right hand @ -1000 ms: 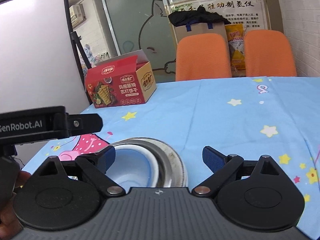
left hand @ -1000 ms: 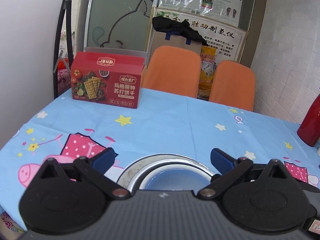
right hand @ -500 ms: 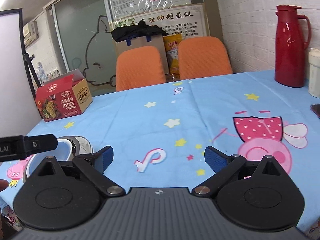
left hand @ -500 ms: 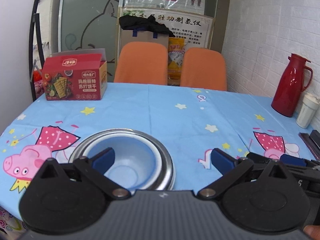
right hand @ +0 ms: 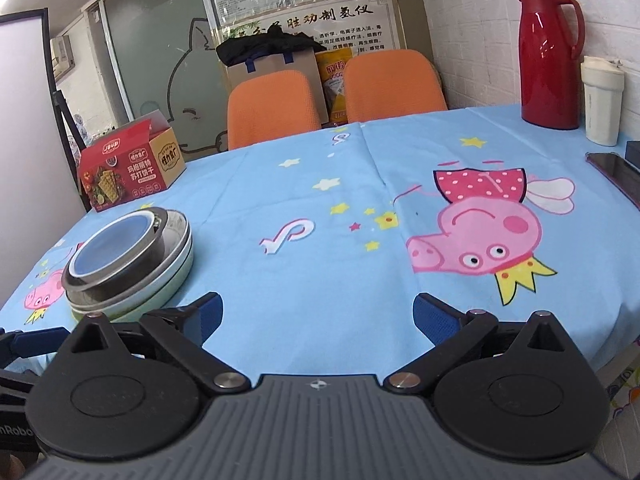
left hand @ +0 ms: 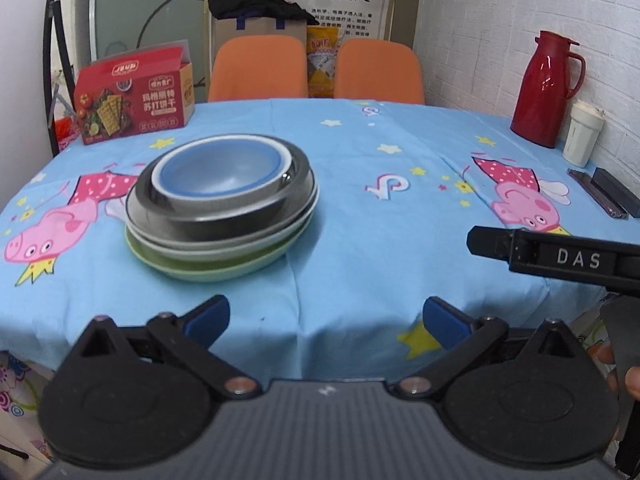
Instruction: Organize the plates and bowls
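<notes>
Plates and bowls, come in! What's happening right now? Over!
Left gripper open, empty. Right gripper open, empty. Blue bowl nested in metal bowl on stacked plates. Nothing between grippers and stack.

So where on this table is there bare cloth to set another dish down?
The widest bare stretch of tablecloth runs from the stacked dishes across to the red thermos, and along the near edge by both open grippers. It is crowded at the right rim, around the thermos, white cup and phone, and by the cracker box.
</notes>
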### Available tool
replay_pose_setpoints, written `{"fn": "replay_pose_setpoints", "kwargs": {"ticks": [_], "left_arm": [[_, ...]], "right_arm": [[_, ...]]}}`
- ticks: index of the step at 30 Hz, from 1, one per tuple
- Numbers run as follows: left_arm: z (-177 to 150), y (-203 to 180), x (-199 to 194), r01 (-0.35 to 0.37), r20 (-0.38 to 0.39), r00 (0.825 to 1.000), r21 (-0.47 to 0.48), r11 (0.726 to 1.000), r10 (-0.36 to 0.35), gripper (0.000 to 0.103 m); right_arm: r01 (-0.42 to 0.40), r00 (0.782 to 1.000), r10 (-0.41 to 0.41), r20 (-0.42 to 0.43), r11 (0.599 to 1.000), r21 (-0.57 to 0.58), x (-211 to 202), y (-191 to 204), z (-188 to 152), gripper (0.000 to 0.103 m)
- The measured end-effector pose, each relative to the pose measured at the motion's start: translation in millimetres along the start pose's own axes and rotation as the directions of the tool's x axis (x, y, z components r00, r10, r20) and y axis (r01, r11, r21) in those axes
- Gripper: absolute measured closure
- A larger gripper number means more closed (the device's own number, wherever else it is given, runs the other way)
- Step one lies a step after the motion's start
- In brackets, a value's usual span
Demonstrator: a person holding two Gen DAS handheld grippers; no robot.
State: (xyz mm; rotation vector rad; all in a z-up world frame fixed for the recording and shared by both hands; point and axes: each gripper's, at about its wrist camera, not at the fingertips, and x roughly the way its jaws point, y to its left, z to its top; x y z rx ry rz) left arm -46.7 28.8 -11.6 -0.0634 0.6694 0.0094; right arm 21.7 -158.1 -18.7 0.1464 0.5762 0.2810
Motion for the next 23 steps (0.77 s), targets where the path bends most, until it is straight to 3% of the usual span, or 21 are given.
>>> {"fn": "replay_pose_setpoints", "kwargs": {"ticks": [17,23], "left_arm": [[-8,18,3,-0.056,-0.029,0.998,-0.030,0.998,0.055,0.001],[-6,17,-5,-0.060,0.028,0.998,-0.026,0.998,0.060,0.001]], "right_arm": [[-0.066,0.995,0.058,-0.079,0.993,-0.098,4,34,-10,0.000],[-0.066,0.995,0.059,-0.083,0.994,-0.087,4,32,-11,0.000]]}}
